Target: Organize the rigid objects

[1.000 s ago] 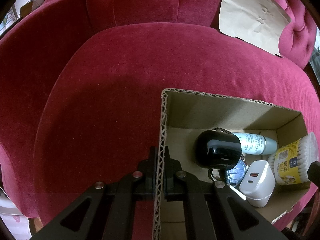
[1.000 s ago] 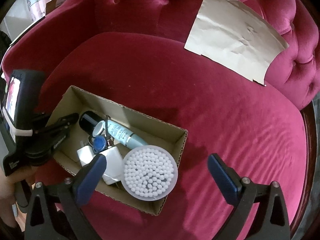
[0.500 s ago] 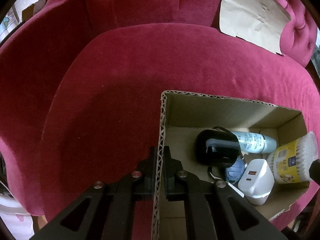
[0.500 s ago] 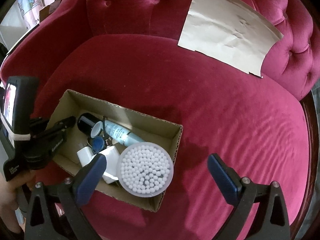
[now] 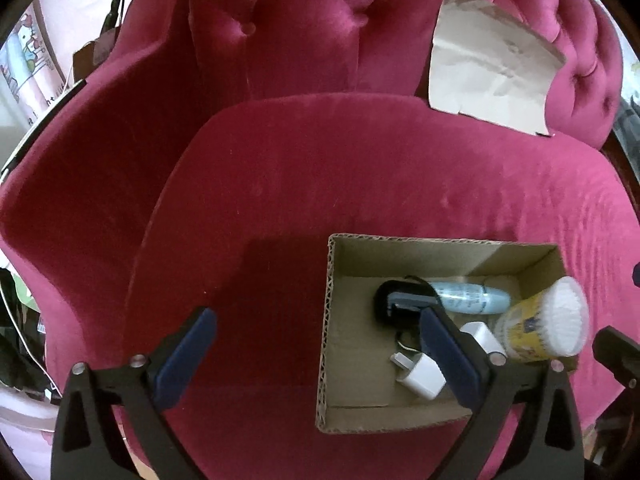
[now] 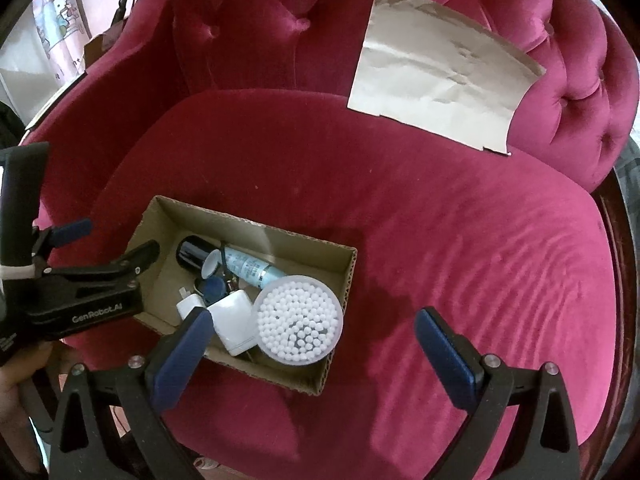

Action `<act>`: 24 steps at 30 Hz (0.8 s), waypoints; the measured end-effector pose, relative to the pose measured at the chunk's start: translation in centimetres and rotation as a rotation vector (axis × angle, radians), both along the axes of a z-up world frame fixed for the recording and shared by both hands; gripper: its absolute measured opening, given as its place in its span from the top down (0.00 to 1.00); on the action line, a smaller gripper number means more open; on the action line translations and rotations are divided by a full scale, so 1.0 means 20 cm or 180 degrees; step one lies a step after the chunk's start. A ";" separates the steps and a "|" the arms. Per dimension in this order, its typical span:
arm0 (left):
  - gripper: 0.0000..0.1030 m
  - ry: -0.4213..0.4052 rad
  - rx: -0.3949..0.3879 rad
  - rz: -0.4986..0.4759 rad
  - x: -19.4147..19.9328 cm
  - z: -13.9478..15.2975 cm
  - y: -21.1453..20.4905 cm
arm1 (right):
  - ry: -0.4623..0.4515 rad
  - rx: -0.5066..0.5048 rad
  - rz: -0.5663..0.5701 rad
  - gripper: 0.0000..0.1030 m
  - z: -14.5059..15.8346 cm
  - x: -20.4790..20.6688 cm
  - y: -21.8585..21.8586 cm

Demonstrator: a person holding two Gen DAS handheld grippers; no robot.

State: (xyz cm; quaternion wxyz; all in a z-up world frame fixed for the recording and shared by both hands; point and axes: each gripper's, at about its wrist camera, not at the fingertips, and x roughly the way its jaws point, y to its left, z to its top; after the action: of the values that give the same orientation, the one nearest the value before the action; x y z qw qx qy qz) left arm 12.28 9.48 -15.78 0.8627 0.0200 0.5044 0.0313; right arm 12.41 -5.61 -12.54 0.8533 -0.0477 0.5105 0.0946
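A cardboard box sits on the red velvet seat. It holds a tub of cotton swabs, a pale blue tube, a black object, a white charger and a second white plug. My left gripper is open, its fingers astride the box's left wall without touching it; it shows in the right wrist view. My right gripper is open and empty, above the box's right end.
A creased sheet of brown paper leans on the tufted sofa back. The seat cushion spreads to the right of the box. Room clutter shows past the left armrest.
My left gripper has let go of the box's left wall and opened wide, pulling back and up. The box has slid slightly on the seat. My right gripper stays open.
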 end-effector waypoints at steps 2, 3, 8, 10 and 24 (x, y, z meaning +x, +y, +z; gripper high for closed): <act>0.00 -0.0001 -0.0017 0.0009 -0.02 0.02 0.00 | -0.0017 0.0007 -0.0002 0.00 0.03 -0.02 0.00; 0.00 0.0002 -0.0015 0.0009 -0.02 0.02 0.00 | -0.0025 0.0014 0.0000 0.00 0.04 -0.03 -0.01; 0.00 -0.0029 0.0055 -0.0081 -0.08 0.09 -0.03 | -0.0054 0.0054 -0.0004 0.00 0.10 -0.07 0.01; 0.00 -0.0039 0.0060 -0.0110 -0.11 0.12 -0.04 | -0.0064 0.0083 -0.0016 0.00 0.13 -0.09 0.01; 0.00 -0.0061 0.0103 -0.0060 -0.26 0.28 -0.10 | -0.0162 0.0203 -0.0022 0.00 0.31 -0.23 -0.01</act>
State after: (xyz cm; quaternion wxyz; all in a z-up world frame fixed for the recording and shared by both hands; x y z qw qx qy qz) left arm 7.02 7.45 -10.20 0.8673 0.0384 0.4953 0.0315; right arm 7.84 -5.77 -6.44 0.8674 -0.0211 0.4855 0.1066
